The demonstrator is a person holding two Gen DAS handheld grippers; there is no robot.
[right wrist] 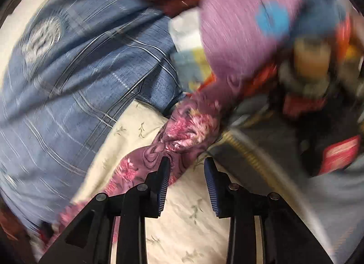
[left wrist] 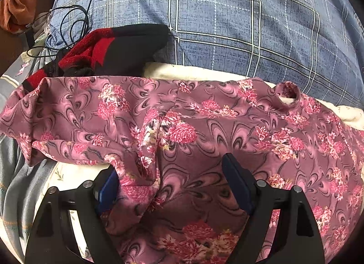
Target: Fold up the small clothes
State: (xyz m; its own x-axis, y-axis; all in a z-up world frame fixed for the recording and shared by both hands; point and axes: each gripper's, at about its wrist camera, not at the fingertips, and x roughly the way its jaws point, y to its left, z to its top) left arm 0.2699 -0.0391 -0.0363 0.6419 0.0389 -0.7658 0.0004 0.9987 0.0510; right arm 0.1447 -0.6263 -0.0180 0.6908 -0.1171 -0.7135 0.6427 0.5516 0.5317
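Left wrist view shows the floral garment (left wrist: 204, 127) spread but rumpled across the cream sheet (left wrist: 193, 71), no tidy fold yet, left gripper (left wrist: 173, 179) parted over it, right gripper (right wrist: 185, 173) parted beside a twisted end.

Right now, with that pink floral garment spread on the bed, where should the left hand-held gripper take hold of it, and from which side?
Probably the bunched ridge running down the pink floral garment, just ahead of the left hand-held gripper. Come in low from the near edge, jaws open across the ridge: the cloth stands up there, while elsewhere it lies flat on the cream sheet.
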